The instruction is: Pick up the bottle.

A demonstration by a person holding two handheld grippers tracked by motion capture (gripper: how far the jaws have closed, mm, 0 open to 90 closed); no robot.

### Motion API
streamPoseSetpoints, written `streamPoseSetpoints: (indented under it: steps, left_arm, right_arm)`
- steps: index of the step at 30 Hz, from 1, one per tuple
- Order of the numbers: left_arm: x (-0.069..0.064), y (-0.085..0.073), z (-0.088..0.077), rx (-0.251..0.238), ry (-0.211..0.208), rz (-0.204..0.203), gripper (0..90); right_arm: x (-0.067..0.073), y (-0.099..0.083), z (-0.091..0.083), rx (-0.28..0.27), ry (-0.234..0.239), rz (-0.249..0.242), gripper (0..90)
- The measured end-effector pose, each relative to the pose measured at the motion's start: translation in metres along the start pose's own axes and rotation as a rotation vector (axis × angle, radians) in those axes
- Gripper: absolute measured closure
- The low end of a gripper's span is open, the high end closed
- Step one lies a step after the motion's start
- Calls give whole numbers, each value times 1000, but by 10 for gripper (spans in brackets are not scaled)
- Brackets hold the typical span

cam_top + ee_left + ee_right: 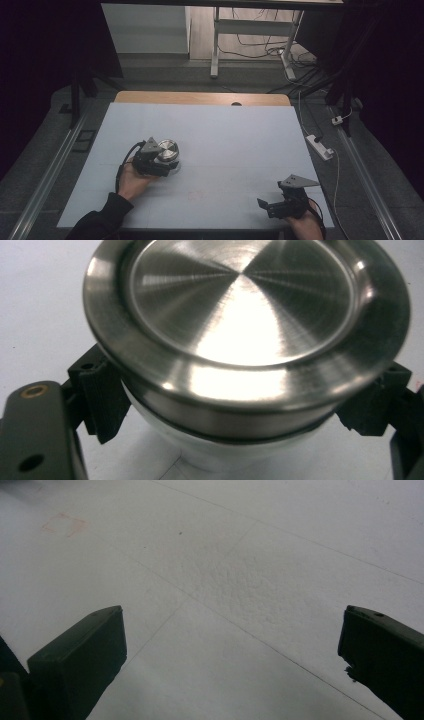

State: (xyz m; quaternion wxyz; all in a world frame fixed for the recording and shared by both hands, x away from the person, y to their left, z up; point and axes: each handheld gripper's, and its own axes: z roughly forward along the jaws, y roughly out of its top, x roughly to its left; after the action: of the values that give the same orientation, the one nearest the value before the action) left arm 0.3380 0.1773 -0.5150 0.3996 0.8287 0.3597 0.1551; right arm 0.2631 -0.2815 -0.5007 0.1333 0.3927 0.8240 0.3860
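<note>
Steel caps the jar point(168, 151), which stands on the left half of the white table point(225, 145) in the high view, the left gripper point(162, 167) closed around it; the right gripper point(267, 205) rests well apart, near the front right corner. In the left gripper view the pads point(102, 402) press the jar's white body point(220, 457) just under the brushed lid point(245, 315), a sound hold since the rim overhangs. It looks rigid, smooth and likely slippery; its contents are hidden. In the right gripper view the jaws stand wide apart over bare table, holding nothing.

Dim rm, grey floor point(165, 75), cables point(260, 50)
</note>
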Motion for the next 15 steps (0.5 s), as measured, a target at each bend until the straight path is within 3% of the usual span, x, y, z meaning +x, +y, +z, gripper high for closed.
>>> streamPoseSetpoints:
  steps: [4, 15]
  left_arm:
    - [-1, 1, 0, 3, 7, -6, 155]
    - [-10, 11, -5, 3, -23, 32, 155]
  right_arm:
    - [0, 0, 0, -4, -1, 0, 0]
    - [0, 0, -1, -7, 0, 1, 0]
